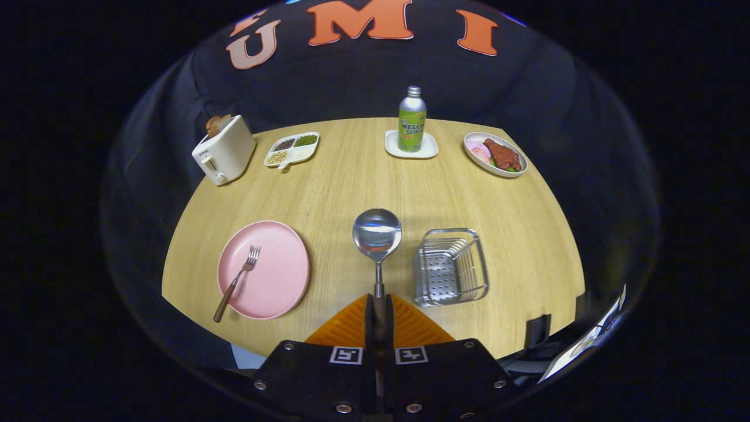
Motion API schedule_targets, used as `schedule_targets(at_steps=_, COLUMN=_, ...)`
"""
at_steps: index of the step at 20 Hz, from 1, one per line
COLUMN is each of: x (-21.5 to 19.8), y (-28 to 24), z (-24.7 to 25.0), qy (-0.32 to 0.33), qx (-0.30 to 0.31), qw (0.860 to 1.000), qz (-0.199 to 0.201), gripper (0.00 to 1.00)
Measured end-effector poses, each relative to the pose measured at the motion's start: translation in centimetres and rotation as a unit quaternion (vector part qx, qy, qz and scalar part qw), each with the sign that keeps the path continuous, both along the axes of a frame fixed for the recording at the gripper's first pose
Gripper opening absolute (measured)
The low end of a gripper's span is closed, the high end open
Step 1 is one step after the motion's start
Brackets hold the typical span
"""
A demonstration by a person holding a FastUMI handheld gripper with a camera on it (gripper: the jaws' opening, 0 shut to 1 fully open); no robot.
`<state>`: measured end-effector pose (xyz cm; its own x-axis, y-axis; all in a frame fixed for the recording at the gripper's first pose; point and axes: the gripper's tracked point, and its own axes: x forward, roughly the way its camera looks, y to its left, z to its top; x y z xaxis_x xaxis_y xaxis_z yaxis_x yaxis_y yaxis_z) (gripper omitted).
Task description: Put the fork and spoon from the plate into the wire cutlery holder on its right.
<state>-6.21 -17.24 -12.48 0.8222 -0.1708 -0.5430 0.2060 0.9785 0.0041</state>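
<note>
My gripper (pixel 379 305) is shut on the handle of a metal spoon (pixel 377 234), whose bowl sticks out ahead of the fingers, held above the table between plate and holder. The pink plate (pixel 281 281) lies to the left of the fingers with a wooden-handled fork (pixel 237 281) resting on it, its tines pointing away. The wire cutlery holder (pixel 450 268) stands just right of the fingers, with nothing inside that I can see.
Along the far edge of the round wooden table (pixel 351 181) stand a white toaster (pixel 224 150), a divided dish of beans (pixel 292 149), a green bottle on a small tray (pixel 412 120) and a plate of food (pixel 495 155).
</note>
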Motion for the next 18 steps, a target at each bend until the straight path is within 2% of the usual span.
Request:
schedule_targets(at_steps=3, x=-0.8, y=-3.2, z=-0.1, qy=0.021, qx=-0.02, qw=1.0, qz=-0.005, gripper=0.06)
schedule_targets(at_steps=7, x=-1.2, y=-5.5, z=-1.3, qy=0.056, qx=-0.018, qw=0.998, qz=-0.001, gripper=0.06)
schedule_targets(at_steps=18, x=-1.1, y=-8.0, z=-3.0, qy=0.178, qx=-0.033, qw=0.983, qz=0.033, gripper=0.07)
